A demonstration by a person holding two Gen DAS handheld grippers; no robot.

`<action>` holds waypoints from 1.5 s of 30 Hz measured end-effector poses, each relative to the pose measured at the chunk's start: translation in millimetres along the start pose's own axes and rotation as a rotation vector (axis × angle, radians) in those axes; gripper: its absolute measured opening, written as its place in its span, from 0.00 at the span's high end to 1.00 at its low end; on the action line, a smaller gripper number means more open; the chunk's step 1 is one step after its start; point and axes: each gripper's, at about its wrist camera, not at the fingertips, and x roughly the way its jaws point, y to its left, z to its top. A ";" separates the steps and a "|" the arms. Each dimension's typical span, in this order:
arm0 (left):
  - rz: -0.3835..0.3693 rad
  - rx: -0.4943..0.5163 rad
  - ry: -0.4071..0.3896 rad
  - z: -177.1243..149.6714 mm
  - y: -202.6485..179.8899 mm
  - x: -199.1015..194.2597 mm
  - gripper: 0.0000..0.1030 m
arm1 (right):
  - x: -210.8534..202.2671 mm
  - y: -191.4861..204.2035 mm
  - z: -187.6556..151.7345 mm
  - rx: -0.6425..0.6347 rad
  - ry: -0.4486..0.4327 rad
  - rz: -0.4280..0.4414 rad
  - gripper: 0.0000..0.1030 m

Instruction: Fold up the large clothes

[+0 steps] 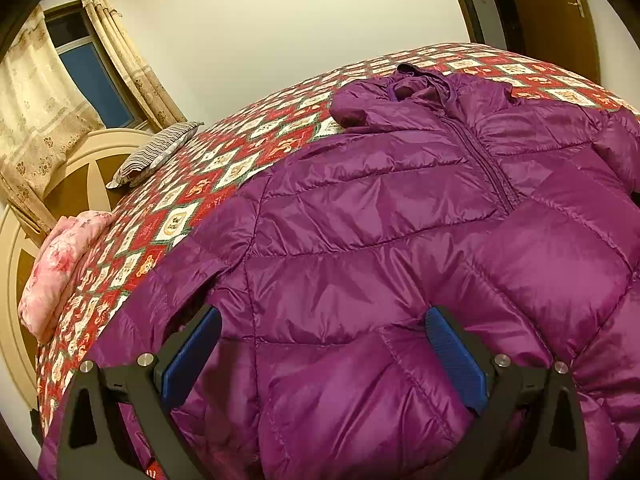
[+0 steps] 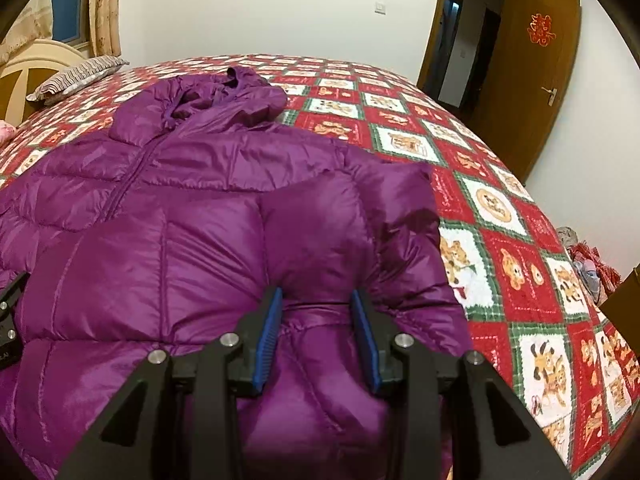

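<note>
A purple quilted puffer jacket lies front up on the bed, zipper closed, hood at the far end. It also shows in the right wrist view, where its right sleeve is folded over the body. My left gripper is wide open, its blue pads over the jacket's lower left part. My right gripper is partly open, its jaws on either side of the folded sleeve's cuff end, with fabric between them.
The bed has a red, white and green bear-patterned quilt. A striped pillow and a pink folded blanket lie at the headboard side. An open wooden door is at the right; a small pile of things lies beside the bed.
</note>
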 end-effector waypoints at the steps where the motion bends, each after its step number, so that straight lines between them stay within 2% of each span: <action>1: 0.000 0.000 0.000 0.0 0.1 0.0 0.01 | 0.2 0.3 0.1 -0.001 0.000 -0.001 0.61; 10: 0.000 0.002 0.002 0.0 0.2 -0.1 0.01 | 0.9 3.2 -0.3 -0.014 0.001 -0.016 0.61; 14: -0.019 -0.007 0.033 3.8 6.9 -1.5 0.01 | 0.9 2.5 0.7 -0.015 0.007 -0.011 0.61; 17: -0.066 -0.093 0.077 3.2 33.5 -21.6 0.01 | -13.5 -1.2 3.9 -0.001 0.032 0.012 0.60; 20: -0.105 -0.095 0.030 -8.8 43.4 -44.7 0.01 | -54.3 4.6 2.8 0.022 -0.017 0.065 0.60; 22: -0.044 -0.031 0.018 -20.9 35.2 -44.7 0.01 | -75.2 20.7 -0.8 0.003 -0.046 0.115 0.56; 24: 0.005 0.024 0.030 -30.7 25.1 -33.2 0.01 | -78.4 42.1 -5.4 -0.022 -0.027 0.185 0.54; 26: -0.016 -0.001 0.039 -31.7 30.0 -29.9 0.01 | -70.4 62.8 -11.5 -0.060 0.010 0.216 0.54; 29: -0.028 -0.007 0.048 -32.7 31.4 -25.6 0.01 | -54.6 81.7 -25.0 -0.120 0.035 0.182 0.54; 34: -0.076 -0.057 0.058 -35.7 37.7 -18.1 0.01 | -44.0 84.0 -30.7 -0.121 0.027 0.163 0.54; 45: -0.060 -0.051 0.036 -38.3 33.4 -20.7 0.01 | -44.9 93.5 -33.5 -0.158 0.005 0.107 0.54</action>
